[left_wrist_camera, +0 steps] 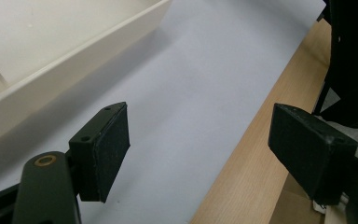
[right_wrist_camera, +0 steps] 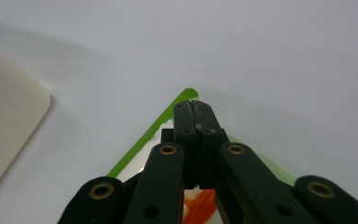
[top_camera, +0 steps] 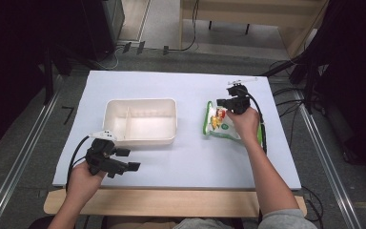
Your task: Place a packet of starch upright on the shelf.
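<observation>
while right tool [right_wrist_camera: 196,114] pinches green snack bag [top_camera: 218,122], its contents hidden, left tool [left_wrist_camera: 198,140] agape

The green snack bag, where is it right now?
In the high view the green snack bag lies on the right part of the white table, right of the cream tray, with the right gripper shut on it.

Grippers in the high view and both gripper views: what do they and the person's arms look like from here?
Both are black. The left gripper carries a pale three-cornered plate and trails a black cable; its fingers end in flat rectangular pads. The right gripper also has a black cable, and brass-coloured pivot rivets show on its linkage arms. The forearms are bare, with a grey short sleeve on the right arm.
</observation>
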{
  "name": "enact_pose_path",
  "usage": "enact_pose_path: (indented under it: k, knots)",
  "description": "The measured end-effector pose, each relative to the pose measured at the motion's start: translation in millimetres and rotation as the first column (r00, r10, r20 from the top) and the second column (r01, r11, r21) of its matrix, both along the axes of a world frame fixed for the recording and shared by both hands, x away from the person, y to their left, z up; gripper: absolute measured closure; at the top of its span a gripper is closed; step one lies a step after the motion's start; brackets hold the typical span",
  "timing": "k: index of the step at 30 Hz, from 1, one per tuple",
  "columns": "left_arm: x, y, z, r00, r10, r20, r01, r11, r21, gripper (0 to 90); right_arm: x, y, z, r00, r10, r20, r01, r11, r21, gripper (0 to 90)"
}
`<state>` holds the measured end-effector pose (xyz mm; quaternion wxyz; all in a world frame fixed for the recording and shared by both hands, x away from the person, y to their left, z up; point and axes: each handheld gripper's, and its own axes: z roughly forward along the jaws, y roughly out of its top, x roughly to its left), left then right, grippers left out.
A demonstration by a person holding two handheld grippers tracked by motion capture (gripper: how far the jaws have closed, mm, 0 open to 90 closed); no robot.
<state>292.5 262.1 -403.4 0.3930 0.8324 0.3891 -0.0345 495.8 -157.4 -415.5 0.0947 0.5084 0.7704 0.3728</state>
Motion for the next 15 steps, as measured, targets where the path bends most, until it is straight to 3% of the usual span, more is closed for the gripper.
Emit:
enact_pose_path:
  k: [2, 4, 8, 11, 15]
  knots:
    - [0.2, -0.7, 0.0, 1.0, 0.001, -0.002, -0.001, 1.0, -0.003, 21.4, 9.2, 4.3, -2.3, 0.9997, 0.002, -0.026, -0.003, 1.0, -0.023, 90.0]
    - [-0.3, -1.5, 0.0, 1.0, -0.001, -0.001, 0.001, 1.0, -0.004, 21.4, 14.8, 7.2, -4.6, 1.0, -0.002, -0.006, 0.002, 0.998, -0.061, 90.0]
    - [-0.4, -1.6, 0.3, 1.0, -0.003, -0.001, 0.003, 1.0, -0.005, 21.4, 24.6, 10.6, -12.8, 0.9991, -0.02, -0.037, 0.018, 0.998, -0.056, 90.0]
    - [-0.3, -1.0, 0.0, 1.0, -0.004, 0.002, 0.004, 1.0, -0.005, 21.4, 29.1, 14.5, -20.4, 0.998, -0.046, -0.044, 0.042, 0.994, -0.097, 90.0]
    - [0.1, -1.1, 0.0, 1.0, -0.002, -0.001, 0.002, 1.0, -0.001, 21.4, 34.2, 17.9, -33.6, 0.9929, -0.031, -0.115, 0.019, 0.995, -0.102, 90.0]
